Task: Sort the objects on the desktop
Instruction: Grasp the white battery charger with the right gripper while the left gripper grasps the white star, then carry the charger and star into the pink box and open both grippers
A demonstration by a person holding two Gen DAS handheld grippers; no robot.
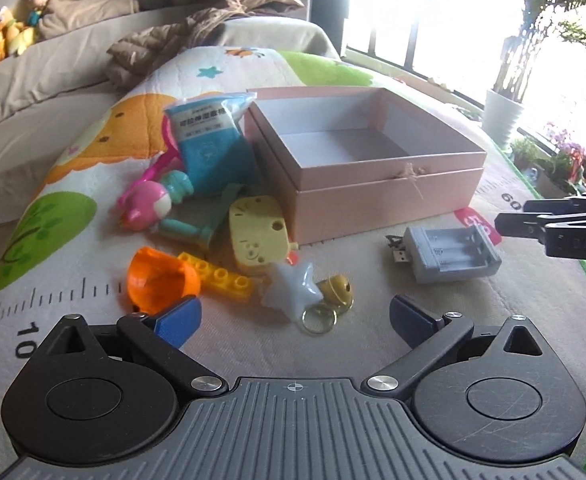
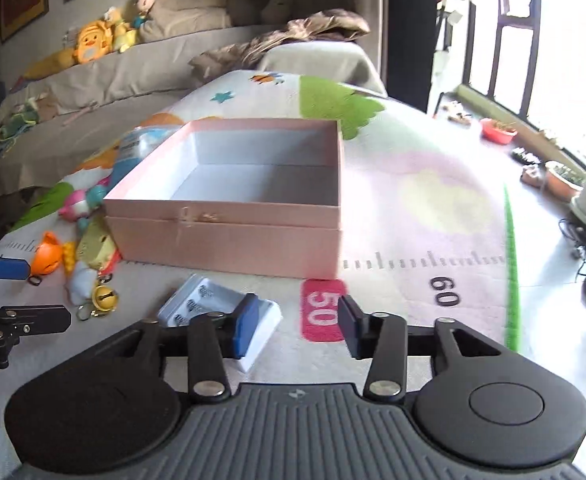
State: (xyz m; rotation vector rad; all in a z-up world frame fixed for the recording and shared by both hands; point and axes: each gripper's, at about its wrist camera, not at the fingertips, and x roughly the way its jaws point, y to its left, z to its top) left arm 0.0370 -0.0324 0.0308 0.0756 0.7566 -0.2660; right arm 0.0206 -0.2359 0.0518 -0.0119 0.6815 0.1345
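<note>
Both grippers have their fingers spread wide and hold nothing. On the left, the left gripper (image 1: 295, 320) hangs near the star toy (image 1: 293, 290) and gold bell (image 1: 336, 291), beside the toy pile. They are joined by rings, so a grab could drag both. On the right, the right gripper (image 2: 299, 328) hangs beside the gray battery case (image 2: 217, 316); it could slide away. The pink box (image 2: 229, 236) sits far, empty.

Toy pile (image 1: 221, 236) crowds box (image 1: 373, 184) left side.

Open pink box (image 1: 377, 184) upright on mat, toy pile (image 1: 213, 232) left, grey battery holder (image 1: 455, 254) in front.
</note>
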